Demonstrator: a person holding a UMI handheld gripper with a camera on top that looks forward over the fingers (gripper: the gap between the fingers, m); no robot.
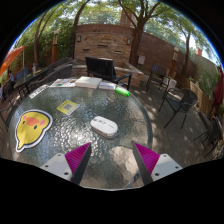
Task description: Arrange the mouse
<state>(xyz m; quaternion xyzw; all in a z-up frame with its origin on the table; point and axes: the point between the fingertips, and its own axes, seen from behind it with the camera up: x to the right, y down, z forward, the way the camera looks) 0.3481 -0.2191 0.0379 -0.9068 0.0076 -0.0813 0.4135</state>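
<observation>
Fig.: outdoor patio, round glass table (60,135) seen fwd along your gripper (112,158); fingers spread wide apart, magenta pads (78,157) facing inward, nothing held btw them.

Task item: white mouse (104,126) lies flat on the glass, just ahead of the fingers and roughly centred btw their lines; apart from both tips, no contact yet.

Other items on the table: yellow smiley-face mat (31,128) well to the mouse's left; small yellow card (68,106) beyond it; laptop (100,68) w/ dark screen at the far side; white papers (90,85) in front of it; green object (122,91) to the laptop's right; chairs (180,102) around.

Progress, as a judgement: early; mouse untouched, grasp not yet made; you're lined up for approach. Left to do: close in, pinch mouse, move it to its intended spot; which spot, the view doesn't tell.
</observation>
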